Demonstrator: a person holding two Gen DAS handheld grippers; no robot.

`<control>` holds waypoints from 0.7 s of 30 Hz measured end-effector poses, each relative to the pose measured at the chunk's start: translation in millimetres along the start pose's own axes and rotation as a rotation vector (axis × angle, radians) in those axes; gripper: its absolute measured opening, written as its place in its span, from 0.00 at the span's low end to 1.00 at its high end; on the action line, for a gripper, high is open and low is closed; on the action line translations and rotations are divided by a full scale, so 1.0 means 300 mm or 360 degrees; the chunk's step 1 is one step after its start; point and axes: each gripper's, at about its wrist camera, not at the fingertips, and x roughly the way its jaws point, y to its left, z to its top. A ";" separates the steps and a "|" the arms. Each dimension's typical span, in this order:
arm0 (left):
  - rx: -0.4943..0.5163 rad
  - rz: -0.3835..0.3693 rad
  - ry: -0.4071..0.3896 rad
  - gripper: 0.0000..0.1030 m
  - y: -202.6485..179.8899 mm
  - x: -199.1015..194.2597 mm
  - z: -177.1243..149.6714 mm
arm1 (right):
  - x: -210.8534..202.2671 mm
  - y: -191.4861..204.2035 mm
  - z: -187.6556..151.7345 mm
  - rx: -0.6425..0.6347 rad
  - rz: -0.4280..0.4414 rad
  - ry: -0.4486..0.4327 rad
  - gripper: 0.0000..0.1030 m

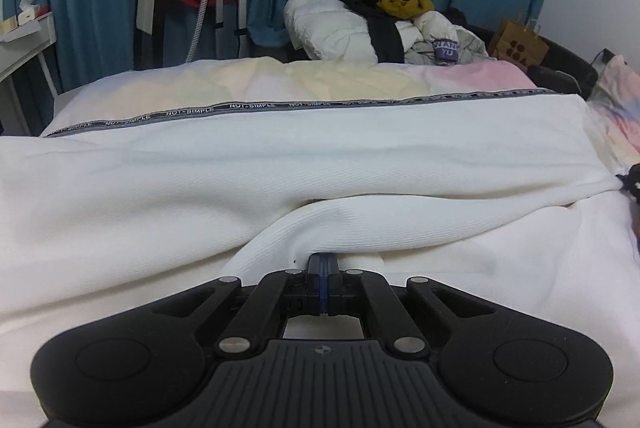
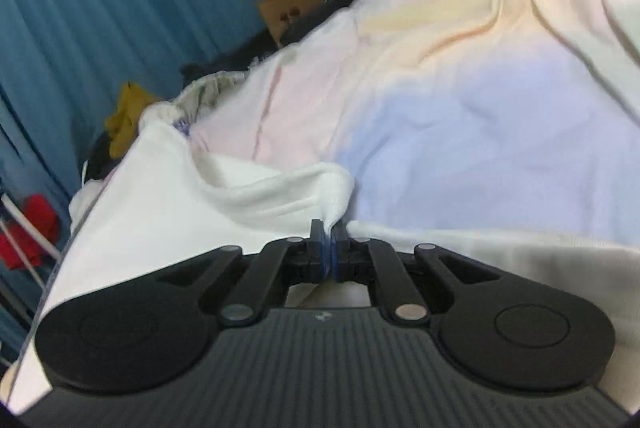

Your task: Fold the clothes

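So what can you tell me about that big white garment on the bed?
The white garment looks like soft ribbed knit, with a grey band printed NOT-SIMPLE along its far edge. It lies spread and rumpled across the pastel bedding. The left gripper and right gripper each pinch a fold, jaws closed.

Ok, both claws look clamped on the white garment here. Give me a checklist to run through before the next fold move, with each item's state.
1. Left claw shut on the white garment: ok, fabric bunches over its closed fingertips.
2. Right claw shut on the garment: ok, a pinched corner rises from between its fingers.
3. Garment lies on the bedspread rather than hanging off the edge: ok where visible; its near edge is hidden behind the claws.
4. Fabric between the two grips is smooth: not ok, a thick ridge runs across it.
5. Landing area towards the grey trim band is free of other things: ok.
6. Clothes pile stands apart from the garment: ok.
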 end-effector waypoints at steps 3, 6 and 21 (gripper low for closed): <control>-0.0027 0.0000 -0.0002 0.01 -0.019 -0.014 -0.007 | -0.023 0.042 0.001 -0.0098 -0.0031 0.0024 0.06; -0.0072 -0.0012 -0.0008 0.01 -0.040 -0.036 -0.014 | -0.064 0.072 -0.015 -0.0279 -0.0052 0.0031 0.09; -0.0185 0.0078 -0.0091 0.40 -0.166 -0.319 -0.103 | -0.507 0.173 -0.035 -0.0532 0.0146 0.0220 0.10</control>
